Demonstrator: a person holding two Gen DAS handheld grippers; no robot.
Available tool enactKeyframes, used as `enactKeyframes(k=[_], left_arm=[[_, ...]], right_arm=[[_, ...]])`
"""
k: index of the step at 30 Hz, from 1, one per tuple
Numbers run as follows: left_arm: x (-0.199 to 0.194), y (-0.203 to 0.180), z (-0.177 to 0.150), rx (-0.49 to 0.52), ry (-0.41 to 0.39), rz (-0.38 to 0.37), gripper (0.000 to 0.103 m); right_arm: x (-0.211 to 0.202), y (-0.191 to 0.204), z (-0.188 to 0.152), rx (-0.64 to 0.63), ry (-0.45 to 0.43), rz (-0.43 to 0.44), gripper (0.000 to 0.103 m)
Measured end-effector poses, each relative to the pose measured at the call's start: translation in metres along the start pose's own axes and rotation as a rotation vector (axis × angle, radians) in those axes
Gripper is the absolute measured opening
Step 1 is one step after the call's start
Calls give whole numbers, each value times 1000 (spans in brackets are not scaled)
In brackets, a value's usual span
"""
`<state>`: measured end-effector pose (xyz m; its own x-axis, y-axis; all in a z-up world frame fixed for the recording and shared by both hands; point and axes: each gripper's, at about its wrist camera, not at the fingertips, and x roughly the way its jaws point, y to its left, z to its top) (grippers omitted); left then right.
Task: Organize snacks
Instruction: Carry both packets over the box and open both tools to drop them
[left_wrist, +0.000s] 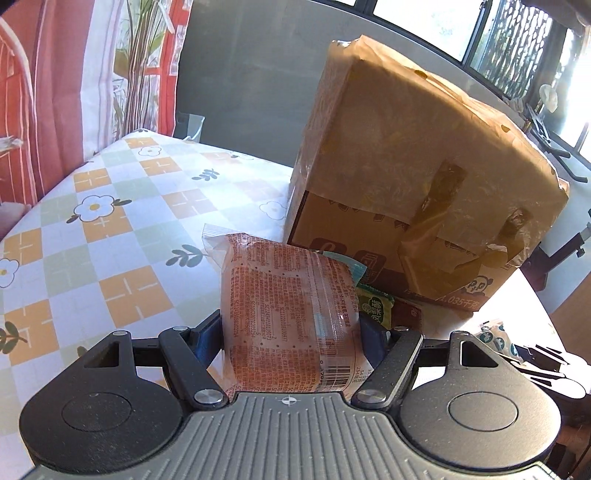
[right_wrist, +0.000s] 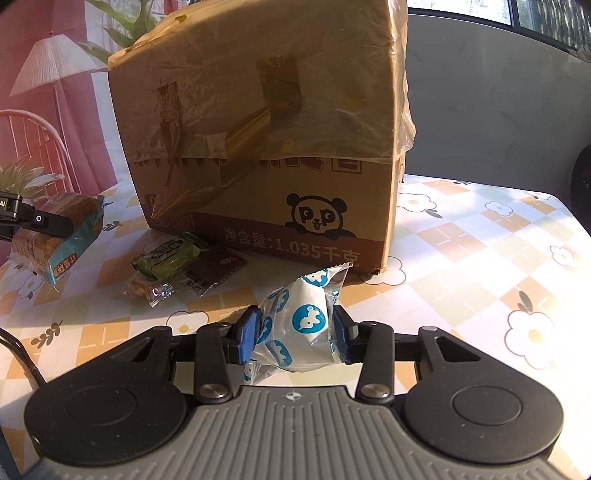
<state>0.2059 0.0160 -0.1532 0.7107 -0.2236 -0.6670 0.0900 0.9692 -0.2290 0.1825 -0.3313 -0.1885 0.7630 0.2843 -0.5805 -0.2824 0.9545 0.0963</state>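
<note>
My left gripper (left_wrist: 291, 332) is shut on a clear-wrapped brown bread pack (left_wrist: 284, 295) and holds it in front of the cardboard box (left_wrist: 406, 155). The same pack (right_wrist: 55, 236) and left gripper (right_wrist: 44, 221) show at the left of the right wrist view. My right gripper (right_wrist: 295, 332) is shut on a white snack packet with blue animal prints (right_wrist: 303, 314), just before the box (right_wrist: 258, 129). A green snack (right_wrist: 170, 258), a dark brown packet (right_wrist: 214, 273) and a small clear-wrapped snack (right_wrist: 147, 290) lie on the table by the box's front.
The table wears a checked floral cloth (left_wrist: 110, 229). The tall box, wrapped in plastic and tape, stands mid-table. A chair (right_wrist: 33, 140) and curtain stand behind on the left. A grey wall (right_wrist: 480, 92) is behind the table.
</note>
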Motion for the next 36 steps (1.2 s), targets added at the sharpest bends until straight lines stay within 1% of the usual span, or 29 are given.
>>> enactKeyframes(k=[3, 4, 6, 9, 15, 18, 22, 23, 25, 28, 29, 30, 32, 34, 36], left_arm=[[-9, 3, 4, 3, -29, -17, 76], [-13, 3, 6, 10, -45, -32, 76], [-21, 1, 14, 33, -71, -66, 76], [-35, -3, 29, 86, -118, -92, 76], [-59, -17, 75, 104, -228, -138, 76], [-63, -26, 97, 81, -268, -167, 76], [-66, -44, 125, 73, -335, -205, 76], [-64, -48, 131, 80, -352, -217, 76], [-60, -59, 142, 106, -374, -217, 76], [-44, -76, 157, 132, -395, -199, 76], [-38, -80, 162, 129, -403, -206, 76], [-31, -87, 166, 121, -408, -228, 76], [-14, -97, 173, 110, -396, -246, 76], [5, -114, 177, 148, -394, -204, 76], [21, -129, 178, 185, -393, -169, 76]], right_arm=[[-10, 2, 2, 23, -15, -4, 38], [-14, 4, 5, 19, -25, -7, 38], [-25, 8, 13, 3, -63, -8, 38], [-43, 15, 30, -24, -135, 0, 38], [-78, 21, 73, -56, -287, 17, 38], [-81, 20, 95, -70, -329, 24, 38], [-84, 16, 117, -34, -401, 51, 38], [-85, 14, 122, -24, -421, 64, 38], [-82, 11, 132, -15, -440, 80, 38], [-70, 6, 148, -23, -439, 82, 38], [-65, 5, 154, -23, -440, 76, 38], [-61, 4, 160, -16, -444, 71, 38], [-49, 0, 173, 28, -446, 62, 38], [-35, -7, 183, 75, -431, 48, 38], [-21, -10, 189, 96, -410, 14, 38]])
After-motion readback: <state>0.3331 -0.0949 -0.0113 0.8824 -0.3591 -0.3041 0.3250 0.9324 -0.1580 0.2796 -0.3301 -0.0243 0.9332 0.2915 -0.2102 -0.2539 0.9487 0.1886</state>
